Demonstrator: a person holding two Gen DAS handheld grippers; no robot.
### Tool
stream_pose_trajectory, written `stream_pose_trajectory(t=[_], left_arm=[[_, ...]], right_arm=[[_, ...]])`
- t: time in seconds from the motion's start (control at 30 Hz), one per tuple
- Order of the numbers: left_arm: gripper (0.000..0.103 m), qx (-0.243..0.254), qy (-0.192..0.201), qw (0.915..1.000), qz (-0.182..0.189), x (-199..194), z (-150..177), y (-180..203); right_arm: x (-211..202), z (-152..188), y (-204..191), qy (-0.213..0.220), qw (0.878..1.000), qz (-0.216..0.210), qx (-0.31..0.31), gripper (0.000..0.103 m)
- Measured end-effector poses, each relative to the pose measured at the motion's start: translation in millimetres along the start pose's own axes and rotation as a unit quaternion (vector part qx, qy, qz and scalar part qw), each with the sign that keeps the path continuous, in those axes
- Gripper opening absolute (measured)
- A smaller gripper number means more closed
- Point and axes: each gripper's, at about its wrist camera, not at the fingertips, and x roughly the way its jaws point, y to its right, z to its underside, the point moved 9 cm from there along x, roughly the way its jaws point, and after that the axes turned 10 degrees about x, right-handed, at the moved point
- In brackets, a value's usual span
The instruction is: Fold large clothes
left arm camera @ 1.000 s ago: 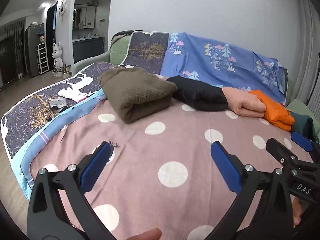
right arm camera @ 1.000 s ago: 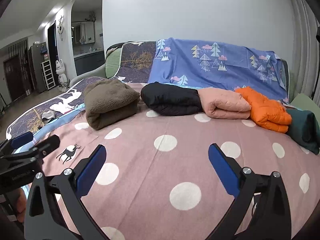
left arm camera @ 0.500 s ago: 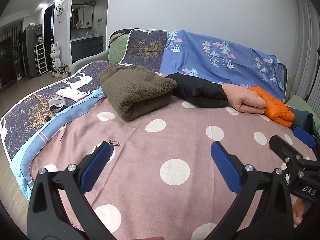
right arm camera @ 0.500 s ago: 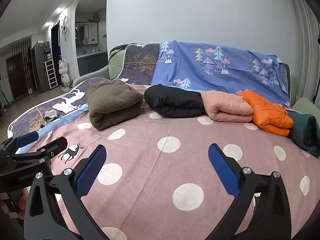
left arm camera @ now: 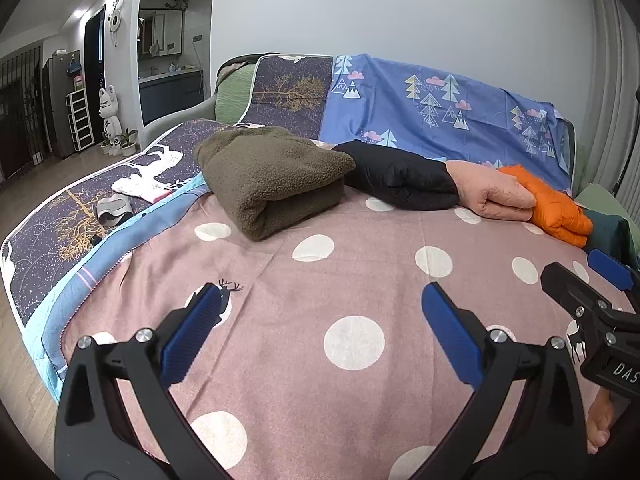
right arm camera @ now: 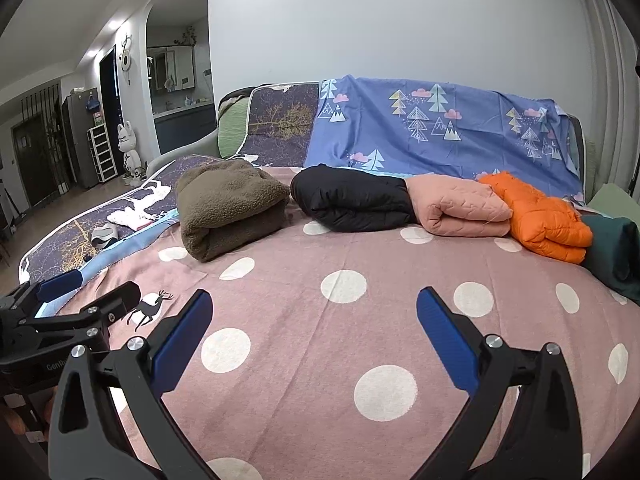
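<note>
A row of folded garments lies at the far side of the pink polka-dot bed cover (left arm camera: 352,280): an olive fleece (left arm camera: 272,178), a black jacket (left arm camera: 400,180), a pink quilted jacket (left arm camera: 492,192), an orange puffer (left arm camera: 556,210) and a dark green one (right arm camera: 612,252). They also show in the right wrist view, the olive fleece (right arm camera: 228,208) at the left. My left gripper (left arm camera: 320,320) is open and empty over the cover. My right gripper (right arm camera: 312,320) is open and empty beside it, also seen at the right edge of the left wrist view (left arm camera: 580,292).
A blue tree-print sheet (left arm camera: 440,108) drapes the backrest. A dark patterned cover (left arm camera: 60,208) with a white cloth (left arm camera: 140,188) and a grey item (left arm camera: 114,210) lies at the left. The bed's left edge drops to a wooden floor (left arm camera: 16,368).
Both grippers have drawn slightly back and up; the garments look a little farther away. Nothing on the bed has moved.
</note>
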Motion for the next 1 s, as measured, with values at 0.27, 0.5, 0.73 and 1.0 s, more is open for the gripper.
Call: stream_pose_trajectory(t=[0.27,0.5,0.73,1.0], left_arm=[[0.101,0.003,0.002,1.0000,-0.001,0,-2,1],[0.101,0.010,-0.001,1.0000,0.002,3,-3,5],[0.101,0.009,-0.007,0.9999,0.003,8,-1,5],[0.101,0.010,-0.015,0.9998,0.000,17,3,3]], right_arm=[[2,-1,3,-0.003,1.000,0.003,0.006,0.102],[3,-2,4,-0.001,1.000,0.005,0.002,0.102],[4,-1,4,-0.002,1.000,0.007,0.004,0.102],[11,1,6,-0.007,1.000,0.014,0.004,0.102]])
